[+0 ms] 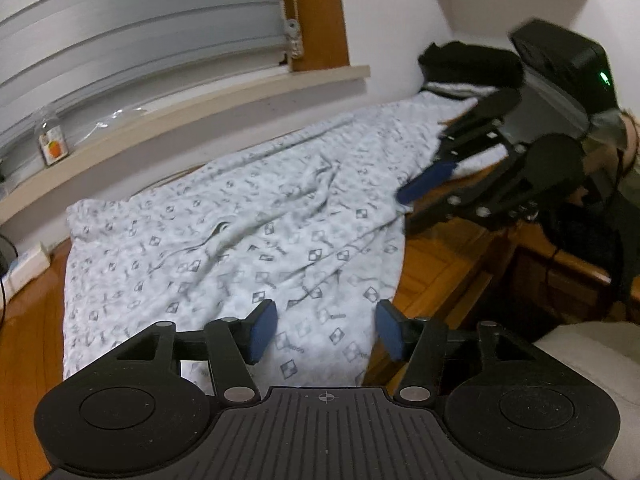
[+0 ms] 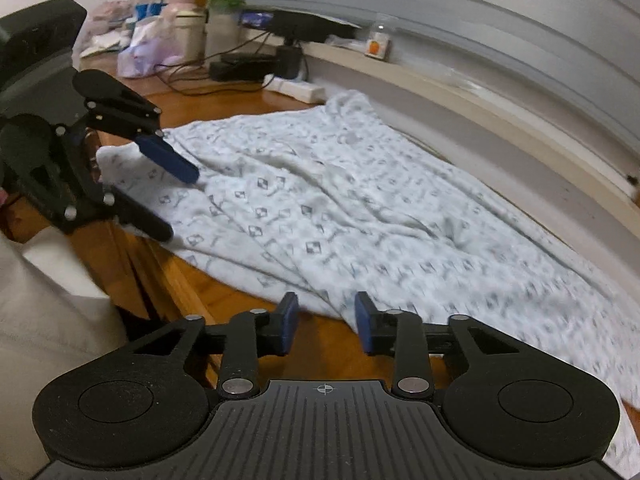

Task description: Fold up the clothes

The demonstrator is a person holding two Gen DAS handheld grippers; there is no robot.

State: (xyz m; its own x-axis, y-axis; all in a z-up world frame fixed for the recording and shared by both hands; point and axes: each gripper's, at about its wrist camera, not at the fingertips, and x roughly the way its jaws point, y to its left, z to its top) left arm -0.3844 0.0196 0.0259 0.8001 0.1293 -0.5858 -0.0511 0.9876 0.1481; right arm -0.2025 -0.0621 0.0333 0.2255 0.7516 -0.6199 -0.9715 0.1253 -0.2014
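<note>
Patterned white garment (image 1: 240,240) is lying spread flat w/ wrinkles on the wooden counter (image 1: 432,264) below the window sill (image 1: 200,108). Left gripper (image 1: 326,334) is hovering over its near edge – jaws approx half open, nothing btwn them. Right gripper (image 2: 326,322) is sitting at the garment's front hem – jaws narrowly apart, gripping nothing.

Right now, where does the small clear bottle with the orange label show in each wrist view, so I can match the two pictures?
Left wrist view: the bottle with the orange label stands at the far left, on the window ledge.
Right wrist view: the same bottle stands top centre-right on the ledge, beside the black monitor.
Shared landmark: the white patterned garment spread on the wooden surface below the ledge.
</note>
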